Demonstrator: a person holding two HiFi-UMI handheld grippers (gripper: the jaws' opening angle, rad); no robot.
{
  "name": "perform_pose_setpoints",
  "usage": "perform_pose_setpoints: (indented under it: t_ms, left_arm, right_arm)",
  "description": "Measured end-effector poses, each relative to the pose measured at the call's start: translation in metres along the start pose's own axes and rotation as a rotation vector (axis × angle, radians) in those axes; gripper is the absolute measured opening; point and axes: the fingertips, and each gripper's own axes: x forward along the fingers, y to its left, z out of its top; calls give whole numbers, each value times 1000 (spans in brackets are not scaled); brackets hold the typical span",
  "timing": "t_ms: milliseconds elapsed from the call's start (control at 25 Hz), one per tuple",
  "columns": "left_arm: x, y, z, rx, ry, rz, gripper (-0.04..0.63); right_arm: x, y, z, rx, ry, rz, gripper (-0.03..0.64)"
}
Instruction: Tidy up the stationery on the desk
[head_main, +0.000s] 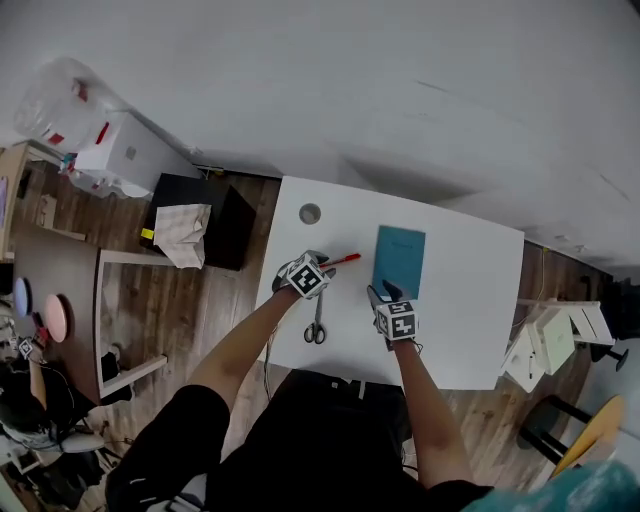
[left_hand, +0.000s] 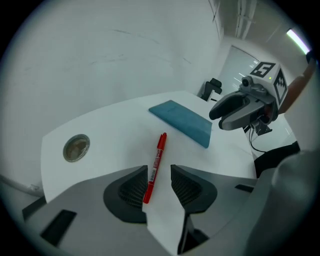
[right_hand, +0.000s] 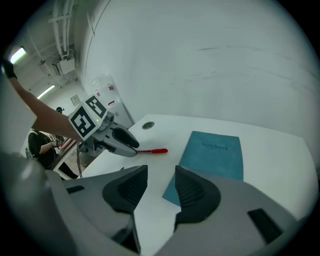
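Red pen (left_hand: 155, 166) between left tool's (left_hand: 159, 172) parted jaws

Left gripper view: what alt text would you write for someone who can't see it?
A red marker pen lies on a white desk, its near end between the open jaws of the left tool. Beyond it are a teal notebook, the right tool at upper right and a round cable hole at left.

Smooth matt desk (head_main: 470, 330), glossy red plastic pen (left_hand: 156, 162), matt teal notebook (right_hand: 215, 155), metal scissors (head_main: 317, 320)
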Motion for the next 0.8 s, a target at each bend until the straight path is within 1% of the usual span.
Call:
perform_pose_setpoints:
  t_ms: [120,280,320,400,560,680,760,800]
  left_arm:
    - [5,3,-5,-9,71,-1,140]
    - [10,2,-6,-22,106,4,136]
    - [11,2,-6,-26,111,15,129]
    - [12,3,-8,-34,119,42,75]
    - [12,8,-10,-43,126,84,54]
    - [9,13,-3,-43,110,116,49]
    - [7,12,1,-67,94,112,49]
    - [5,10,6,-72,74,110,49]
  right_arm:
    - [-9,-6,-8,29,-14,-9,184]
    - [-21,-15,-25,45,-9,-29,184]
    - [-24,-17,-28,51,-9,-33,184]
    - [-31,-21,-34,72,-16,-41,184]
    - [-48,-30,-42,138,-53,-82,184]
    - [-62,-37,-50,177,-78,-109,184]
    - [-68,-40,-58,183,-81,-115,184]
    - [-72,-40,-62,188,-82,-115,184]
